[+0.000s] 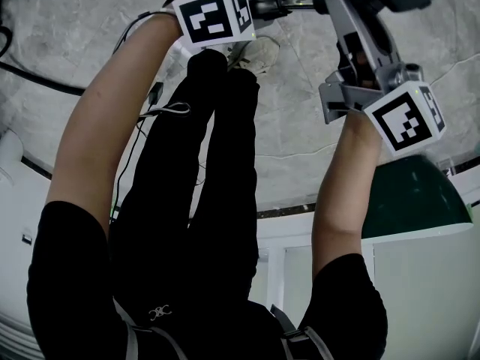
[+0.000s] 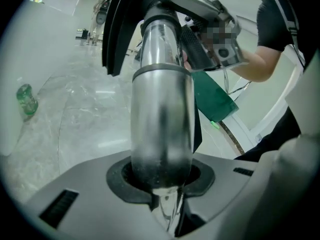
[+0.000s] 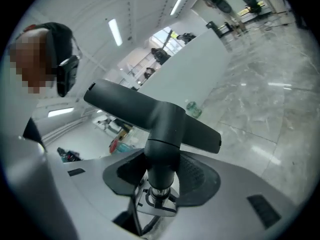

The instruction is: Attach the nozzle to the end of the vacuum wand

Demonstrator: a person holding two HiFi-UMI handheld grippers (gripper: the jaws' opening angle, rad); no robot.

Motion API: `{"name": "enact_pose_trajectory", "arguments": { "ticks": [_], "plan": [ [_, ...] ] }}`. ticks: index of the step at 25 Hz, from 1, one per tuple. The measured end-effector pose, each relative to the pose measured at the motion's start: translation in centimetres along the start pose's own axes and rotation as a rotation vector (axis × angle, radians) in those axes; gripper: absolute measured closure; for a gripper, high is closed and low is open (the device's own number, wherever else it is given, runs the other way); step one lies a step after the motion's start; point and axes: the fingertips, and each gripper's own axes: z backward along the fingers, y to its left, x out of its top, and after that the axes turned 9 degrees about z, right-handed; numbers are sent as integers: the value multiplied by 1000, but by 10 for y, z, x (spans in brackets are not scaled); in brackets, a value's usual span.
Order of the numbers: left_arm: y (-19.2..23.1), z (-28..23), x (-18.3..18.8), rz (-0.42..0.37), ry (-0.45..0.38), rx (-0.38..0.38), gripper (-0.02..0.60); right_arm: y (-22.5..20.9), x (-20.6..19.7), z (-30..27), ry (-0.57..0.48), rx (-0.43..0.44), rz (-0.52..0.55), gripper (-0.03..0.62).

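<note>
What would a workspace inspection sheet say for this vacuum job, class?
Surface: grey marble floor.
Job's things: metal wand; black nozzle at its end, seating unclear.
Clutter: green bottle on the floor.
Grippers: left hand-held gripper shut on the wand; right hand-held gripper shut on the nozzle's neck.
Cables: thin cable by the legs; black cable on the floor.
Surroundings: white counter, green panel.

Grey veined marble floor, polished. One green bottle stands on it, apart from other items. Green panel beside white cabinet. Black cable lies across floor.
</note>
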Motion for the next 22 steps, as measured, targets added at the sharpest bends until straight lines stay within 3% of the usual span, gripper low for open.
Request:
{"name": "enact_pose_trajectory", "arguments": {
  "ticks": [3,5,7,10,11,12,14,17,20,22],
  "plan": [
    [11,-10,-4,77,8,-15,465,-27,-5,-17,31,-186,-149,410],
    [13,-9,-7,120,-6,-44,465,-30,-5,-29,41,-174,-164,410],
    [12,-4,-11,136,-4,-68,465,-21,-4,-39,35,-14,-78,410],
    [3,-1,-24,83,62,-145,465,10,-11,-42,56,376,102,410],
    [1,-3,-29,72,82,-164,465,17,-15,-45,96,458,137,410],
    [3,-3,-30,80,79,-168,465,18,-16,-50,132,486,152,410],
    [17,0,-22,139,11,-137,465,7,-6,-63,129,414,113,410],
    [41,4,-3,218,-85,-38,465,-28,6,-72,42,134,-42,410],
    [56,-6,2,227,-116,80,465,-45,4,-70,9,-159,-152,410],
    [61,-9,2,221,-153,139,465,-40,2,-69,13,-253,-151,410]
  ]
}}
